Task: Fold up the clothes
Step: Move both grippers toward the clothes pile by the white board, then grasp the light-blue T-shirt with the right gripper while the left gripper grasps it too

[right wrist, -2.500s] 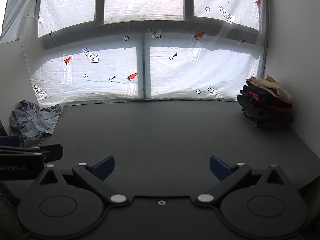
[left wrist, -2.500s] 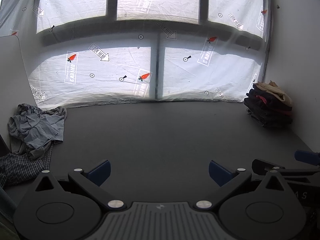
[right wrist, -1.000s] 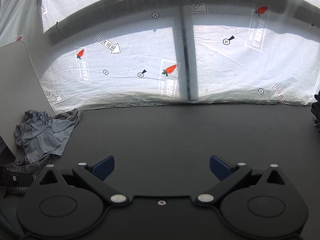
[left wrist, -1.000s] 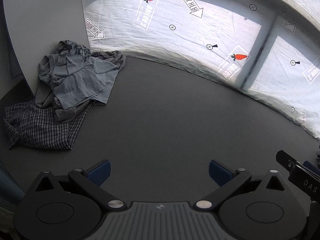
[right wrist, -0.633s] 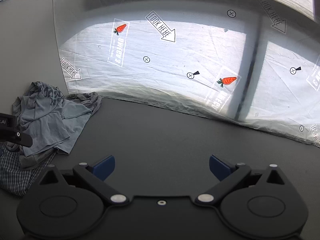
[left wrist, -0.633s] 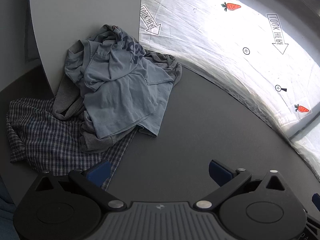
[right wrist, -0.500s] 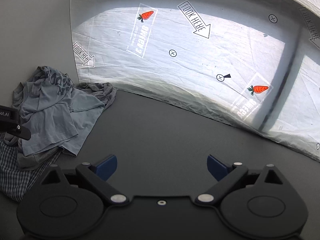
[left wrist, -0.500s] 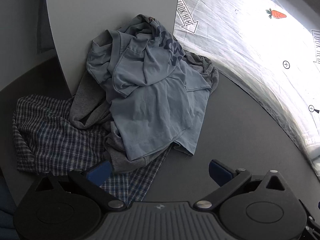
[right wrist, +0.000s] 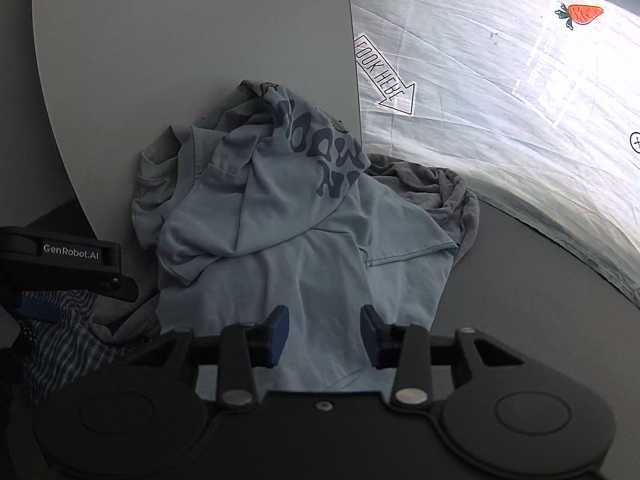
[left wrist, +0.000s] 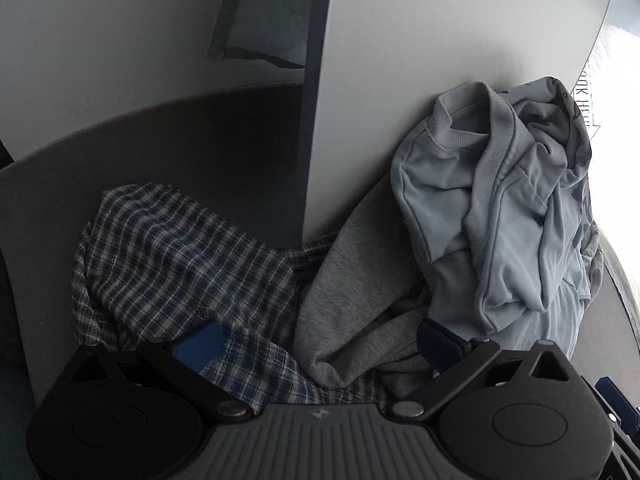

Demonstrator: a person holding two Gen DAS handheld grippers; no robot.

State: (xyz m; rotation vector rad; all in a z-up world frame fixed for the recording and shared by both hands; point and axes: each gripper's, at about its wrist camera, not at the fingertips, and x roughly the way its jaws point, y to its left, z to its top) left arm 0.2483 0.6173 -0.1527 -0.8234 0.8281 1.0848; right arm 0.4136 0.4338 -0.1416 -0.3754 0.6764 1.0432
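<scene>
Dark table (right wrist: 540, 300) (crumpled) blue shirt (right wrist: 300, 240).

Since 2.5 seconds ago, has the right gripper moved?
Yes. The right gripper has swung left and closed in on the clothes pile: the blue shirt by the white board now sits between its narrowed tongs.

Dark grey tabletop (right wrist: 540, 292), matte. Upright pale grey divider panel (right wrist: 192, 52) standing on it, dark edge facing left wrist view. White plastic sheet (right wrist: 500, 92) behind, wrinkled, backlit, printed with "LOOK HERE" arrow (right wrist: 385, 76) and orange carrot (right wrist: 581, 14). Pale wall (left wrist: 100, 40) beyond panel.
</scene>
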